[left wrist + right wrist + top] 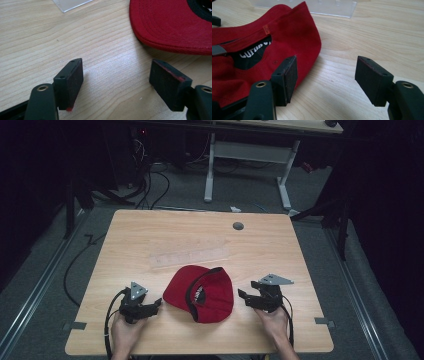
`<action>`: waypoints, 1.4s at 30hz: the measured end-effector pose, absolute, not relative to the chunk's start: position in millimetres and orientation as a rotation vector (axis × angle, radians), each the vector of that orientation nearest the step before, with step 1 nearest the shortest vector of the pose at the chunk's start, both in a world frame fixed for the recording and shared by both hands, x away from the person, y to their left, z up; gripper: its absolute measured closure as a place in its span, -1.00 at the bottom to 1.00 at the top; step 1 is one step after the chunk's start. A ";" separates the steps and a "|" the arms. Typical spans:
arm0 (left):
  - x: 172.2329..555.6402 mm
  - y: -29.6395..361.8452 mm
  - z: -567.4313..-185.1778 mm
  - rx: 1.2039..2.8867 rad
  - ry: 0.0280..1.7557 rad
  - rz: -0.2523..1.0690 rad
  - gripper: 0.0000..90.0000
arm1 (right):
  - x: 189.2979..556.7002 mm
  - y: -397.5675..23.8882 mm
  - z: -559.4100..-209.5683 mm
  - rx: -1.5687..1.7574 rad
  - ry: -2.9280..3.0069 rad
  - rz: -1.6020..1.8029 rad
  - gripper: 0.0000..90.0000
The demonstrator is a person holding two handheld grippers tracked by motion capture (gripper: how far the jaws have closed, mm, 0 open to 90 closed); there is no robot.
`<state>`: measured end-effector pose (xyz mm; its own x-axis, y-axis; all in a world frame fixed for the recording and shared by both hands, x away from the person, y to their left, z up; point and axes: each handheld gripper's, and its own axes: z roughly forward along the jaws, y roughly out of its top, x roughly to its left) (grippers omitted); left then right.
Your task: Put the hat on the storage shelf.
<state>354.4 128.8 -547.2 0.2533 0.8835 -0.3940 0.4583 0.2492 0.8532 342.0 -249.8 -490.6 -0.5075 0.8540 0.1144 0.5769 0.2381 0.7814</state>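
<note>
You held the left gripper (154, 306) and the right gripper (244, 296) on either side of the red cap (202, 292), which lay upside down on the wooden table (150, 227), between the two tools. Both pairs of jaws stood spread with nothing between them. In the left gripper view the cap's stitched brim (172, 27) lay ahead of the right-hand jaw, apart from it. In the right gripper view the crown (294, 30) rose just beyond the left-hand jaw. A clear plastic tray (189, 253) lay beyond the cap. The cap looked light and soft: the crown would likely collapse when pinched, while the brim seemed stiffer. The rim edge or brim probably offered the surest hold.
</note>
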 end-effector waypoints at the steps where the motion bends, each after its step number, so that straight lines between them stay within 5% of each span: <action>1: 354.5 128.7 -547.2 1.380 1.376 0.469 -0.39 | 342.5 -247.7 -489.2 1.322 2.186 1.154 -0.24; 42: 354.8 128.0 -547.1 1.380 1.375 0.468 -0.40 | 419.6 -183.8 -500.3 1.339 2.344 1.217 -0.33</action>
<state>354.8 128.0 -547.1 0.2545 0.8829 -0.3946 0.4591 0.2488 0.8528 419.6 -183.8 -500.3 -0.5782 0.7839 0.2262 0.6360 0.2594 0.7268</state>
